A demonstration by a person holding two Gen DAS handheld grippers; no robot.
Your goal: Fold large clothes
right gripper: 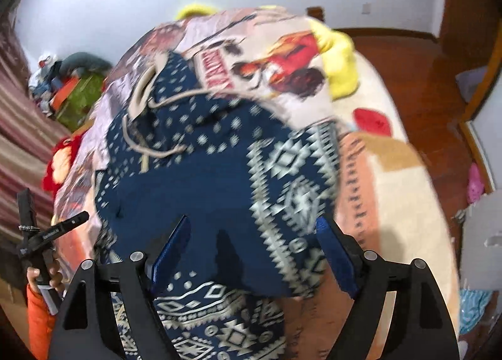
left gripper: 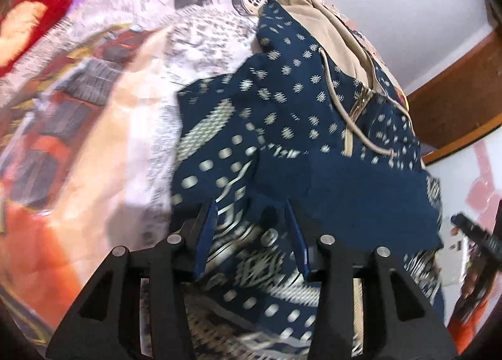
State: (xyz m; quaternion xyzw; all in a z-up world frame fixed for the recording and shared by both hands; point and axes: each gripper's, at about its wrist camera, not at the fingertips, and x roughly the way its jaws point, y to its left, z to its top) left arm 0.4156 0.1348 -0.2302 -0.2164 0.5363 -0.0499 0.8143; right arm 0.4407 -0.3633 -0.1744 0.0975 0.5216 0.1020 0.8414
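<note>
Your left hand-held gripper [left gripper: 251, 206] has its blue fingers [left gripper: 205, 234] apart, with the navy patterned hoodie [left gripper: 298, 127] lying between and beneath them; nothing is clamped. Your right hand-held gripper [right gripper: 254, 228] is spread wider, its fingers [right gripper: 335, 253] straddling the same hoodie [right gripper: 200, 184] without closing on it. Both views are motion-blurred, so I cannot tell whether the fingertips touch the cloth.

The hoodie lies on the bed, spread over a printed blanket [left gripper: 103, 83], hood end away from you. Its beige hood lining [left gripper: 317, 30] and drawstring [left gripper: 345, 115] show at the far end, and a zip [left gripper: 357, 109] runs down from the neck. One flap of plain navy lies folded across the patterned body.

Around it: a red fleece item [left gripper: 28, 21] at the blanket's left edge, and a wooden bed frame [left gripper: 455, 109] to the right. Nothing lies on top of the hoodie.

Only the right wrist view shows a yellow plush item [right gripper: 339, 58] at the far side of the bed, the wooden floor [right gripper: 439, 83], striped curtains [right gripper: 22, 140], and your left hand in an orange sleeve [right gripper: 37, 313]. Only the left wrist view shows the zip clearly.
</note>
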